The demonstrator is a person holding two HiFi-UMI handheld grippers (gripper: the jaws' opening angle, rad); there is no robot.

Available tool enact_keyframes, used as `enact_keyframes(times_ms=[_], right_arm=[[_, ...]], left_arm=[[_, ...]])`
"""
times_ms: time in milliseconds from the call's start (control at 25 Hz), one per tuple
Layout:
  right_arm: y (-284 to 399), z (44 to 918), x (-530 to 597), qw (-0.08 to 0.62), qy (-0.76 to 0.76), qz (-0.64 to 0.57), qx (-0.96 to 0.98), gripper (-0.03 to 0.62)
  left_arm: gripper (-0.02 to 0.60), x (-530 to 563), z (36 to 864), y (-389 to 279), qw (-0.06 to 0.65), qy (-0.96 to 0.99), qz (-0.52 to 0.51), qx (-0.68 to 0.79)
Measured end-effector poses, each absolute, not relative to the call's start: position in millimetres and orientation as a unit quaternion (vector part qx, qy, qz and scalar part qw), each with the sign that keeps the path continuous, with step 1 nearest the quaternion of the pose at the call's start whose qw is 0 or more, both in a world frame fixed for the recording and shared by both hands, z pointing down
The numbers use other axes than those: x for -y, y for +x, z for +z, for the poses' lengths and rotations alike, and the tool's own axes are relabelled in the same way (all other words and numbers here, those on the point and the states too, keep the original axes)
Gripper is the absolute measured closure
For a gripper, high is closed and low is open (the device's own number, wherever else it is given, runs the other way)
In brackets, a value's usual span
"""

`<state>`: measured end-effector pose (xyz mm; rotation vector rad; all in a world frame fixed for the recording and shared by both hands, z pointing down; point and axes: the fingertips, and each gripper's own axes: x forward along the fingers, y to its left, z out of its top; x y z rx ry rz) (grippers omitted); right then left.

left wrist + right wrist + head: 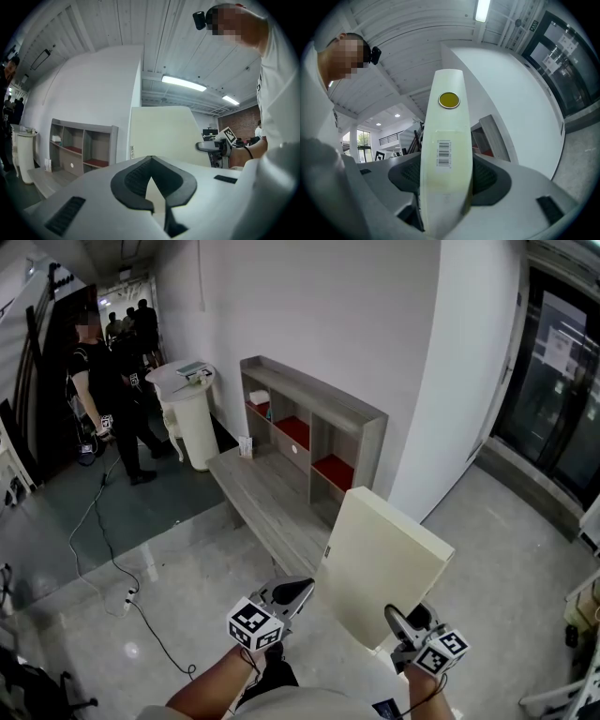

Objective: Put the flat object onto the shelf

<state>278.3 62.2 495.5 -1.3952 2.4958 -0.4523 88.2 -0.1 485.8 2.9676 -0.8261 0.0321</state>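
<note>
A flat cream box (380, 563) hangs tilted in the head view, in front of the person. My right gripper (398, 622) is shut on its lower right edge; in the right gripper view the box edge (445, 154), with a barcode and a round yellow sticker, fills the space between the jaws. My left gripper (298, 592) is at the box's lower left with its jaws together, the tips against the box. The left gripper view shows the broad cream box face (161, 136) just beyond the jaw tips. The grey shelf (314, 423) with red-floored compartments stands against the wall ahead.
A low grey bench (267, 498) runs in front of the shelf. A white cabinet (187, 413) stands at its far end. People (98, 381) stand at the back left, and a cable (103, 540) trails over the floor. Glass doors (562, 381) are on the right.
</note>
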Motion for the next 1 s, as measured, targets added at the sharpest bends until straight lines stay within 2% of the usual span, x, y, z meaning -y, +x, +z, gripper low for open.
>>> enact_keyframes(times_ms=[360,1000], right_arm=[[251.4,493.3,9.1,0.119,-0.489,-0.153,-0.851,0.307],[155.9,478.4,176.4,0.128,-0.516,-0.137,-0.836,0.307]], left_arm=[[0.566,77.7,484.3,70.1,0.027,0.968,0.002,0.249],[0.566,245.3,479.9,-19.8,0.024,0.977,0.008,0.21]])
